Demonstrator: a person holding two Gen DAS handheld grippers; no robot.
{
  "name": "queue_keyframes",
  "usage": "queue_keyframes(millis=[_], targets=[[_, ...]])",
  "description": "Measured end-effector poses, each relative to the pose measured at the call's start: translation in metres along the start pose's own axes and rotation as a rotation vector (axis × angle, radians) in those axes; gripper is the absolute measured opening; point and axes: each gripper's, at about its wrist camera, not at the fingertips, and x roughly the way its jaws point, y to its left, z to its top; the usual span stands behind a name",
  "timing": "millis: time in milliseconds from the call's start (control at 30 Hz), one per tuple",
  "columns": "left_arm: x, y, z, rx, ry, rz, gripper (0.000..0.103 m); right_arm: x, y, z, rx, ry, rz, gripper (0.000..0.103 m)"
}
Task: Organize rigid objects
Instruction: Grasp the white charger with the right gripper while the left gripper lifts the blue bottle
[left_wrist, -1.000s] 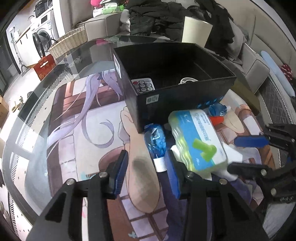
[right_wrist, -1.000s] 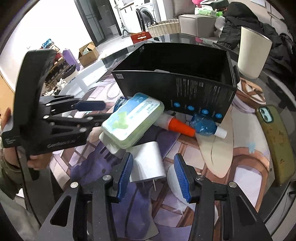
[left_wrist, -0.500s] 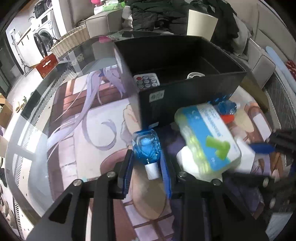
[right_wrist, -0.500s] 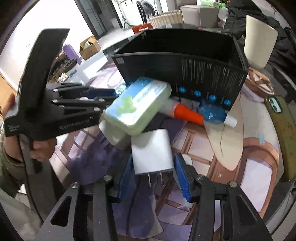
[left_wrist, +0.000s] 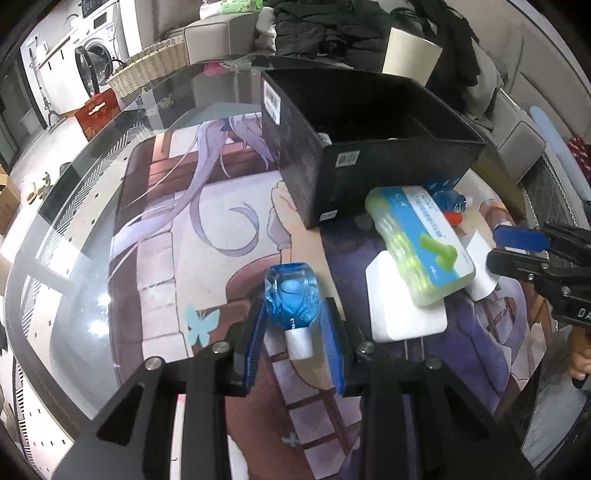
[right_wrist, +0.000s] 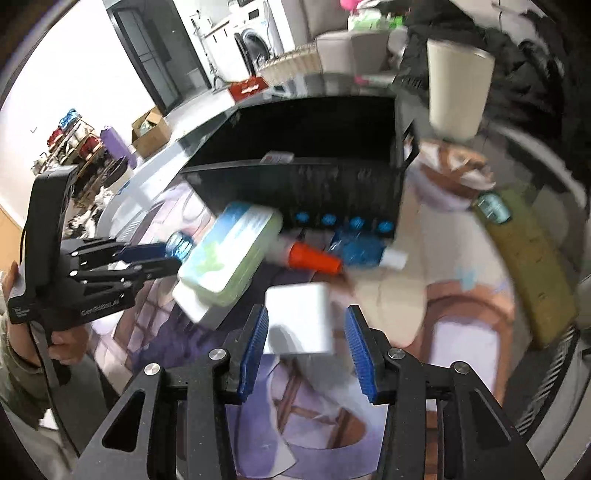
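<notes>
Now, on the left, my left gripper (left_wrist: 297, 341) has the blue faceted bottle (left_wrist: 291, 299) between its pads and lifted off the printed mat (left_wrist: 184, 236); a second ago it lay by the black box (left_wrist: 369, 147) with the pads spread either side. The jaws are easing open slightly, yet the bottle sits between them, so I judge the hold light and worth watching. Further right, the green-and-blue case (left_wrist: 421, 243) leans on a white block (left_wrist: 402, 310) beside the box. My right gripper (right_wrist: 308, 343) has gone from straddling the white charger (right_wrist: 299, 317) to pinching it, raised from the desk. Both pieces are now picked, so I judge the next move is carrying them over into the box.
</notes>
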Motion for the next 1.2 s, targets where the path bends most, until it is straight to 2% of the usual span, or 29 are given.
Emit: queue_keyframes(millis=[67, 100, 233, 300, 333, 367, 467, 667, 767, 933, 1200], targets=[[0.001, -0.003, 0.003, -0.001, 0.0, -0.005, 0.045, 0.006, -0.002, -0.001, 0.018, 0.023, 0.014, 0.044], [0.002, -0.005, 0.004, 0.003, 0.001, -0.004, 0.048, 0.008, -0.002, -0.001, 0.019, 0.027, 0.028, 0.045], [0.01, -0.01, 0.005, 0.023, 0.009, 0.023, 0.05, 0.013, 0.007, -0.003, -0.02, 0.037, 0.009, 0.046], [0.01, -0.011, 0.005, 0.03, 0.004, 0.048, 0.044, 0.02, 0.009, -0.005, -0.034, 0.054, -0.001, 0.046], [0.009, -0.011, 0.005, 0.032, -0.002, 0.06, 0.031, 0.023, 0.012, -0.006, -0.038, 0.06, -0.006, 0.046], [0.009, -0.01, 0.006, 0.032, -0.006, 0.064, 0.029, 0.024, 0.012, -0.005, -0.044, 0.066, -0.011, 0.046], [0.009, -0.008, 0.006, 0.031, -0.001, 0.063, 0.029, 0.024, 0.014, -0.006, -0.073, 0.053, -0.037, 0.043], [0.001, -0.009, 0.004, 0.03, -0.025, 0.056, 0.029, 0.015, 0.009, -0.01, -0.035, 0.018, -0.035, 0.043], [-0.011, -0.011, 0.003, 0.026, -0.074, 0.057, 0.029, 0.001, 0.011, -0.009, -0.034, -0.027, -0.047, 0.043], [-0.035, -0.019, 0.0, 0.056, -0.189, 0.102, 0.029, -0.023, 0.021, -0.009, -0.041, -0.133, -0.061, 0.043], [-0.073, -0.032, -0.005, 0.093, -0.389, 0.121, 0.029, -0.074, 0.045, -0.006, -0.095, -0.416, -0.094, 0.043]])
